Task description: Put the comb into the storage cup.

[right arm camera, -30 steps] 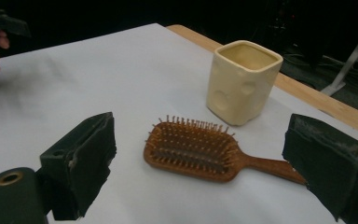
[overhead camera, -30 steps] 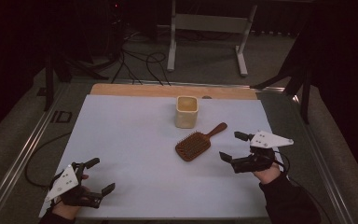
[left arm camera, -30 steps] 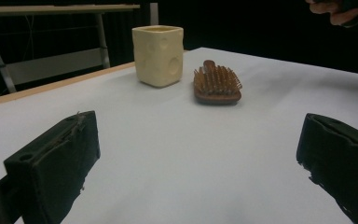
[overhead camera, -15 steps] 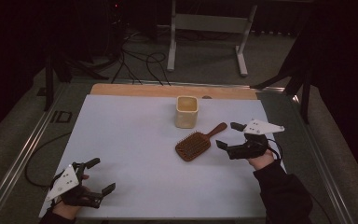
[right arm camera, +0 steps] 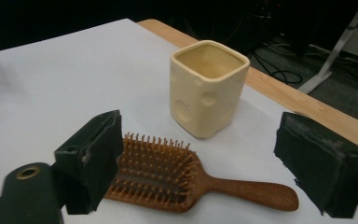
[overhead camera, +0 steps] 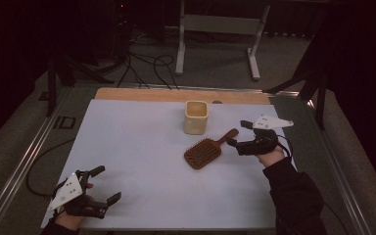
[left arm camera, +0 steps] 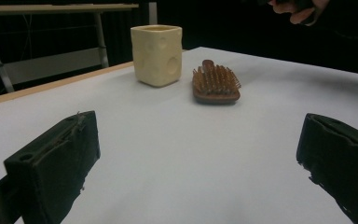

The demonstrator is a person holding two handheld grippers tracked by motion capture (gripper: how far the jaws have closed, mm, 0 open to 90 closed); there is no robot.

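Note:
A brown wooden hairbrush (overhead camera: 208,149) lies bristles up in the middle right of the white table, its handle pointing to the far right. Just behind it stands a cream square cup (overhead camera: 196,117), upright and empty. My right gripper (overhead camera: 238,132) hovers open at the handle's end, holding nothing. In the right gripper view, the brush (right arm camera: 168,170) and the cup (right arm camera: 208,88) sit between and beyond the spread jaws of that gripper (right arm camera: 205,140). My left gripper (overhead camera: 106,183) rests open at the near left corner. In its own view it (left arm camera: 200,158) faces the cup (left arm camera: 157,54) and brush (left arm camera: 216,83) from afar.
A white sheet (overhead camera: 142,147) covers the table, leaving a wooden strip (overhead camera: 142,94) at the far edge. Metal rails (overhead camera: 34,147) run along both sides. Beyond the table are a metal stand (overhead camera: 220,24) and floor cables (overhead camera: 142,63).
My right gripper has moved left and farther up the table, closing in on the brush handle's end. The left gripper, the brush and the cup have stayed put.

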